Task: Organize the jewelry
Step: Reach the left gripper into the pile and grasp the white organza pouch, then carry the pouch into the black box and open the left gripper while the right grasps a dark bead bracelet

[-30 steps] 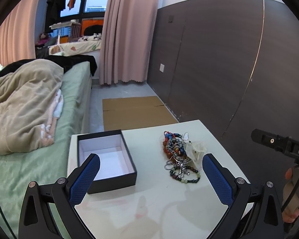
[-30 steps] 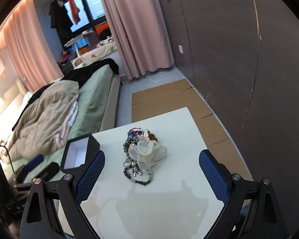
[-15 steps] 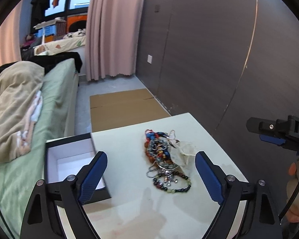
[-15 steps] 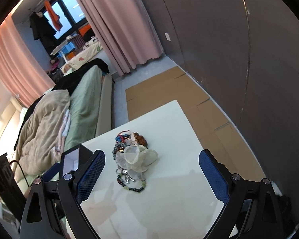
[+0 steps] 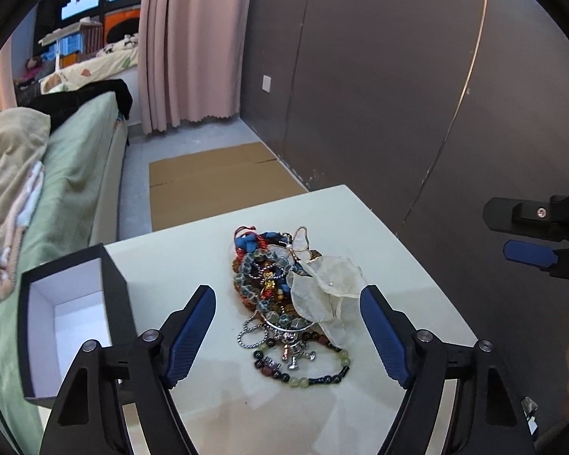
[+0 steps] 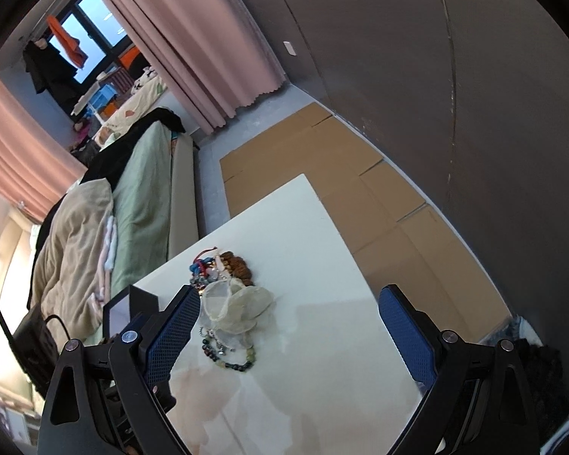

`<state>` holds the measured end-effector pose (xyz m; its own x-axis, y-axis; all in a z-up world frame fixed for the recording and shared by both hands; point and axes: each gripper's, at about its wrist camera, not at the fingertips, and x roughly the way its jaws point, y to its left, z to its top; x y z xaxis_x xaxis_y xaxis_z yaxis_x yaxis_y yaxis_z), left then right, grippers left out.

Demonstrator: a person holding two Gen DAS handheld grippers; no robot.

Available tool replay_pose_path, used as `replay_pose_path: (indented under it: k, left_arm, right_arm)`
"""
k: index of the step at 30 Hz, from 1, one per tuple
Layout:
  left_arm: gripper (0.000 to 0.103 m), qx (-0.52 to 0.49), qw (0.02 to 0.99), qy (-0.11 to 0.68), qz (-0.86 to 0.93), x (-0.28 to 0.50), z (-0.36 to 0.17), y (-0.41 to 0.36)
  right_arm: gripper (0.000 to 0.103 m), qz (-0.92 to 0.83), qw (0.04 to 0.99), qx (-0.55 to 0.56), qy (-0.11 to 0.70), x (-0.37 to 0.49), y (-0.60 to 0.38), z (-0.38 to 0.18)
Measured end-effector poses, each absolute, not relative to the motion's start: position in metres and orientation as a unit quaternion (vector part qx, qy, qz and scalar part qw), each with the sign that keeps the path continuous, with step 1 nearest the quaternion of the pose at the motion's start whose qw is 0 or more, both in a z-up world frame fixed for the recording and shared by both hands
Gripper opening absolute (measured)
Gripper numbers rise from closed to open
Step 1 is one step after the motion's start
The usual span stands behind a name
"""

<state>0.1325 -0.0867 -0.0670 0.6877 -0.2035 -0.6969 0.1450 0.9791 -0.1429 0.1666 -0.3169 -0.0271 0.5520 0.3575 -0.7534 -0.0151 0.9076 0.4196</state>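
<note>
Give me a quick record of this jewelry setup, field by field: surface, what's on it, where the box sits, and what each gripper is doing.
surface: white table
jewelry: tangled pile of bracelets near the table's middle, sheer pouch lying on it
box: black, white inside, open, nothing visible in it, at the table's left edge beside the pile
left gripper: open, jaws just closing, framing the pile, nothing gripped
right gripper: open, holding nothing, pile by its left finger

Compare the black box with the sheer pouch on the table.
The black box is rigid, square-cornered and dark with a white inside; the sheer pouch is pale, soft and crumpled. The box stands apart at the table edge nearest the bed; the pouch lies on the jewelry pile. Both rest on the table, ungripped.
</note>
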Motion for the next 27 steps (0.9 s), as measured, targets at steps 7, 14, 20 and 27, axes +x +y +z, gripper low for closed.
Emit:
replay_pose_path:
  k: [7,14,20,27]
  left_arm:
    - [0.078,-0.048,0.91,0.397,-0.107,0.146,-0.077,-0.096]
    - [0.063,-0.055,0.905,0.41,-0.097,0.158,-0.095,-0.101]
    - [0.004,-0.062,0.902,0.413,-0.112,0.154,-0.096,-0.096]
    - [0.001,-0.074,0.914,0.38,-0.118,0.14,-0.072,-0.078]
  right_arm:
    - [0.096,0.112,0.854,0.198,0.468,0.171,-0.319,-0.032]
    - [0.096,0.116,0.849,0.204,0.474,0.174,-0.316,-0.034]
    - [0.096,0.117,0.848,0.201,0.475,0.175,-0.313,-0.035]
    - [0.096,0.13,0.845,0.2,0.479,0.177,-0.3,-0.038]
